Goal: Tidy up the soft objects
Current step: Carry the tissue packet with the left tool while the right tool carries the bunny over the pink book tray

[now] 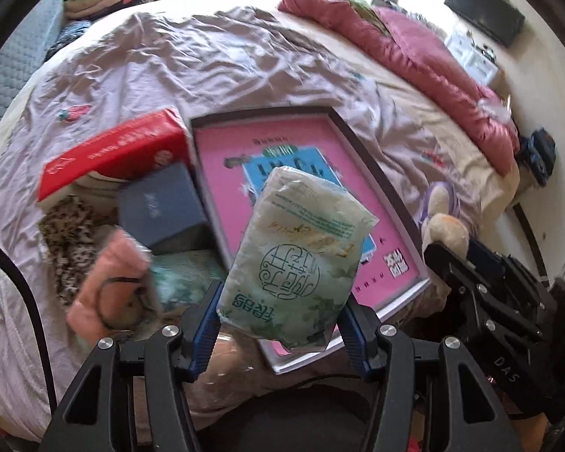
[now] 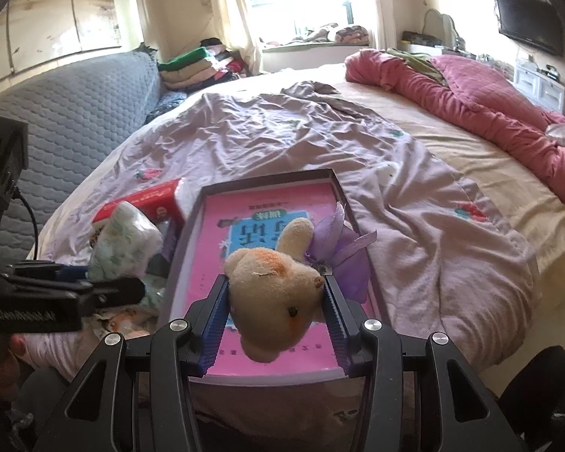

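Blue-padded jaws of the left gripper [image 1: 282,324] are clamping the lower end of a green-printed soft pack [image 1: 297,256]; pack's long axis is running up & away from the jaws, hanging over the near-left corner of the pink tray [image 1: 380,173] on the bed [image 1: 207,56]; right gripper [image 2: 277,309] is squeezing a beige plush bear [image 2: 273,293] by the head, purple ribbon [image 2: 342,252] trailing right, directly above the same tray; tray is lying straight ahead & below both; right looks nearer its centre, so I'd judge the bear is set to drop first, pack following from the left.
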A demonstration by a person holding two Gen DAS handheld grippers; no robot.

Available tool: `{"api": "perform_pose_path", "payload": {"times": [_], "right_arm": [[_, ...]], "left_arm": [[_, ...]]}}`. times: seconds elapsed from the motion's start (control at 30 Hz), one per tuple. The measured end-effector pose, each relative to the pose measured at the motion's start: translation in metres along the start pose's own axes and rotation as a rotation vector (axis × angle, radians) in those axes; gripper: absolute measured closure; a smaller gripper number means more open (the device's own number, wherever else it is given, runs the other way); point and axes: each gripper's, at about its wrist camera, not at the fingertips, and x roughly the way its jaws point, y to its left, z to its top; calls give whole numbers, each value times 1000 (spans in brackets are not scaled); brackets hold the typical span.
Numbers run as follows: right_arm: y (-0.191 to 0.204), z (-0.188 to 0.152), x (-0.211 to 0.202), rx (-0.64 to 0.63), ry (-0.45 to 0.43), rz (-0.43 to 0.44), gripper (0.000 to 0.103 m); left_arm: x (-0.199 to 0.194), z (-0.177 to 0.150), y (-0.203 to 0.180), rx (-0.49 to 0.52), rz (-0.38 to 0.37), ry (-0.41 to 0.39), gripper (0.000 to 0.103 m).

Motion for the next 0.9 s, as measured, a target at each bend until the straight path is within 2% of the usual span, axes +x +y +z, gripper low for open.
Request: {"api": "perform_pose_path", "payload": {"times": [0.3, 0.6, 0.9], "right_arm": [[-19, -8, 15, 51, 46, -7, 53], [-20, -10, 43, 15, 129, 1, 53], [-28, -15, 65, -4, 196, 7, 53]], "left_arm": [[37, -7, -21, 50, 23, 81, 46], [67, -7, -26, 54, 43, 144, 46], [84, -6, -30, 68, 54, 173, 46]]}}
